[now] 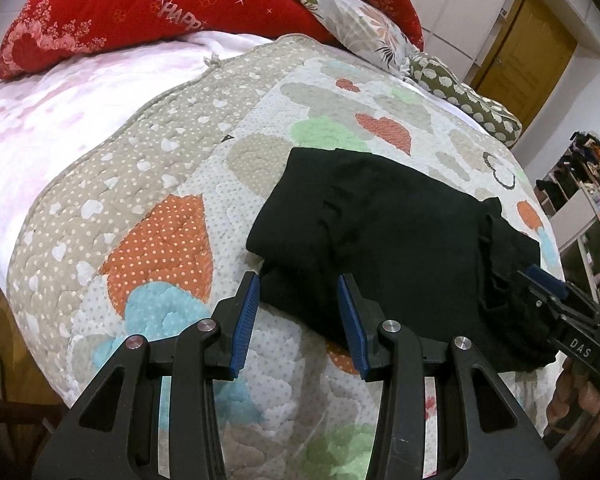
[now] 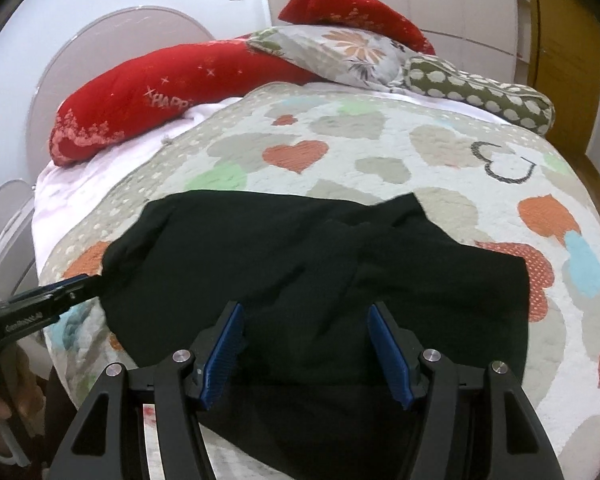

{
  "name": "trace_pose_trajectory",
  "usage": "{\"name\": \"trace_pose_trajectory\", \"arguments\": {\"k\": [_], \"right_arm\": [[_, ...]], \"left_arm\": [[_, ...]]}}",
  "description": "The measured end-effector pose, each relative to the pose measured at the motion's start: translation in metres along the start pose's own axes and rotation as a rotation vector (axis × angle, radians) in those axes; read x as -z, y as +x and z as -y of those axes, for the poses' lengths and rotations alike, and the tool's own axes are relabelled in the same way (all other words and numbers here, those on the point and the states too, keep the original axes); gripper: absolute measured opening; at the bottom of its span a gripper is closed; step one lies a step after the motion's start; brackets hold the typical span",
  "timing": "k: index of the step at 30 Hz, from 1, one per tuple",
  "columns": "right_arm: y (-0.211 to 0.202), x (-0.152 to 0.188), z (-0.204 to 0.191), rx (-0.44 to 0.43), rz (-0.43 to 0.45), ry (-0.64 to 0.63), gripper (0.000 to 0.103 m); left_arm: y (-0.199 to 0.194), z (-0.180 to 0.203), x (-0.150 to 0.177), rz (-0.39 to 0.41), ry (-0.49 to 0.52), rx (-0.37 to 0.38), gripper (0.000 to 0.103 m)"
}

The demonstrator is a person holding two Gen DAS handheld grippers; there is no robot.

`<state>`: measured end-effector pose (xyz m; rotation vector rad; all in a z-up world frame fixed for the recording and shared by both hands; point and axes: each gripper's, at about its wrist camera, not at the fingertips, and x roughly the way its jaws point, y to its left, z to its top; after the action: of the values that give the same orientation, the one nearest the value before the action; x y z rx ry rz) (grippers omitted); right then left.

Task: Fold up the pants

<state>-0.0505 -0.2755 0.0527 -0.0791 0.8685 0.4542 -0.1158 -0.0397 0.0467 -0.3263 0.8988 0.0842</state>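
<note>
Black pants [image 1: 400, 240] lie folded into a thick rectangle on the heart-patterned quilt [image 1: 160, 184]. My left gripper [image 1: 298, 284] is open, its blue pads at the near left edge of the pants, holding nothing. My right gripper [image 2: 306, 312] is open just above the near part of the pants [image 2: 320, 264], holding nothing. The right gripper shows in the left wrist view [image 1: 540, 280] at the right end of the pants. The left gripper shows in the right wrist view [image 2: 80, 282] at the left corner of the pants.
Red pillows [image 1: 112, 12], a floral pillow [image 1: 360, 20] and a green spotted bolster [image 1: 468, 96] lie at the head of the bed. A pink sheet [image 1: 40, 128] lies left of the quilt [image 2: 440, 152]. A wooden door [image 1: 528, 60] and shelves [image 1: 580, 192] stand at right.
</note>
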Motion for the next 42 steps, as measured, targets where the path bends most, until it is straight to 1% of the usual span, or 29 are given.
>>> {"name": "trace_pose_trajectory", "arguments": {"k": [4, 7, 11, 15, 17, 18, 19, 22, 26, 28, 30, 31, 33, 38, 42], "right_arm": [[0.002, -0.005, -0.008, -0.039, 0.010, -0.005, 0.062], [0.010, -0.009, -0.013, -0.072, 0.000, 0.008, 0.062], [0.024, -0.019, -0.025, -0.152, -0.016, 0.011, 0.062], [0.039, -0.032, -0.039, -0.153, -0.030, -0.021, 0.062], [0.047, -0.037, -0.042, -0.163, -0.042, -0.024, 0.063], [0.051, -0.040, -0.045, -0.165, -0.048, -0.028, 0.063], [0.054, -0.044, -0.047, -0.166, -0.051, -0.035, 0.063], [0.067, -0.053, -0.055, -0.167, -0.065, -0.058, 0.064], [0.077, -0.071, -0.068, -0.181, -0.054, -0.109, 0.064], [0.084, -0.083, -0.077, -0.180, -0.055, -0.153, 0.067], [0.092, -0.092, -0.083, -0.182, -0.059, -0.177, 0.069], [0.097, -0.096, -0.085, -0.185, -0.069, -0.184, 0.069], [0.106, -0.102, -0.090, -0.197, -0.086, -0.191, 0.070], [0.126, -0.104, -0.101, -0.209, -0.128, -0.229, 0.071], [0.133, -0.105, -0.106, -0.223, -0.141, -0.248, 0.071]], "left_arm": [[-0.001, -0.004, 0.000, -0.005, -0.016, 0.008, 0.040], [0.002, -0.009, 0.001, -0.019, -0.043, 0.017, 0.040], [0.004, -0.013, 0.003, -0.024, -0.059, 0.025, 0.040], [0.007, -0.016, 0.005, -0.020, -0.079, 0.047, 0.040], [0.011, -0.020, 0.006, -0.022, -0.101, 0.063, 0.048], [0.012, -0.022, 0.007, -0.020, -0.118, 0.072, 0.057], [0.014, -0.024, 0.008, -0.018, -0.136, 0.092, 0.060], [0.018, -0.025, 0.007, -0.022, -0.158, 0.125, 0.069], [0.022, -0.017, 0.006, -0.016, -0.131, 0.125, 0.072], [0.025, -0.014, 0.005, -0.013, -0.129, 0.142, 0.083], [0.027, -0.012, 0.005, 0.000, -0.134, 0.152, 0.086], [0.029, -0.011, 0.005, 0.003, -0.136, 0.155, 0.090], [0.032, -0.008, 0.005, 0.003, -0.130, 0.149, 0.092], [0.035, 0.001, 0.005, 0.008, -0.098, 0.086, 0.092], [0.039, 0.003, 0.004, -0.005, -0.091, 0.068, 0.093]]}}
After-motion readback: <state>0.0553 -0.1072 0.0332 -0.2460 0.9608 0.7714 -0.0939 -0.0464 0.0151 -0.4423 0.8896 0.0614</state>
